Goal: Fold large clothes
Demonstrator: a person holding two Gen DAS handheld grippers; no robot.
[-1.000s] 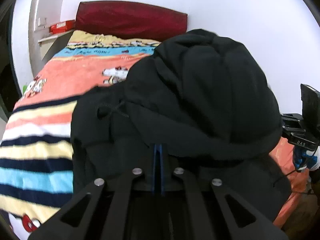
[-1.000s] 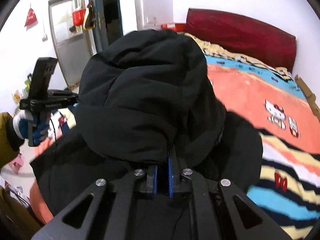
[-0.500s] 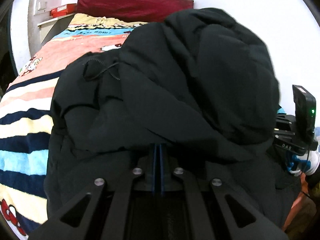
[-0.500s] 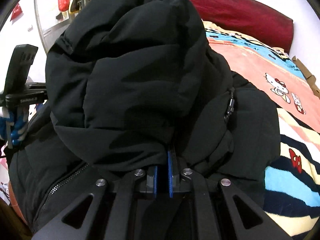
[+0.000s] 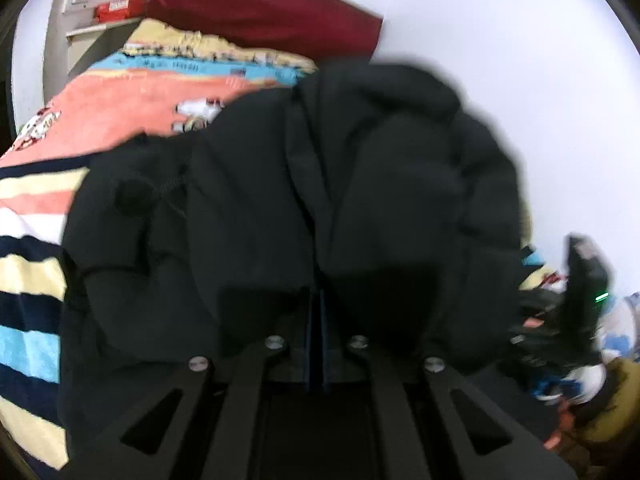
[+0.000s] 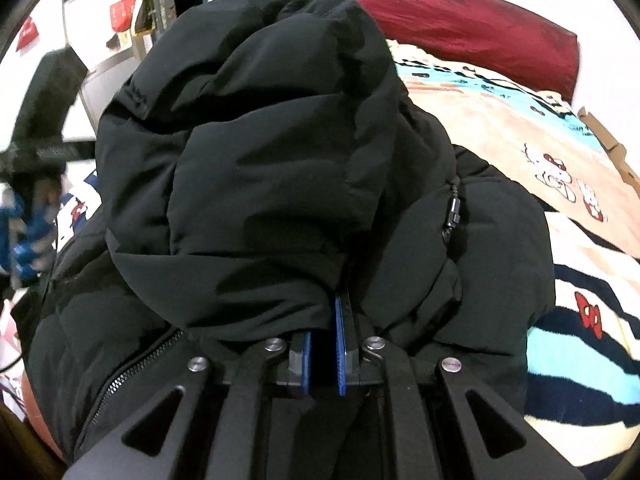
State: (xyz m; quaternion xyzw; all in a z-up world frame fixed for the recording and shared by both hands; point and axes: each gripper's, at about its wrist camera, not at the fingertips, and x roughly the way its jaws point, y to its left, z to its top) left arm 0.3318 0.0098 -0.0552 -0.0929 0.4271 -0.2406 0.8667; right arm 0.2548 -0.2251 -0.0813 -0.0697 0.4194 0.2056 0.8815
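Both grippers pinched the black jacket over the bed.

Left gripper [image 5: 316, 312] sat pressed together on a jacket [image 5: 320, 184] fold; right gripper [image 6: 326, 320] clamped another fold, fabric bunched above its blue pads [image 6: 342, 344], the rest heaped on the striped blanket [image 6: 580, 248].

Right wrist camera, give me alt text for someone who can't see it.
A bulky black padded jacket fills the view, a fold of it pinched in the right gripper, whose blue-lined jaws are closed on the fabric. It is heaped on a bed with a striped cartoon blanket and a dark red headboard cushion.
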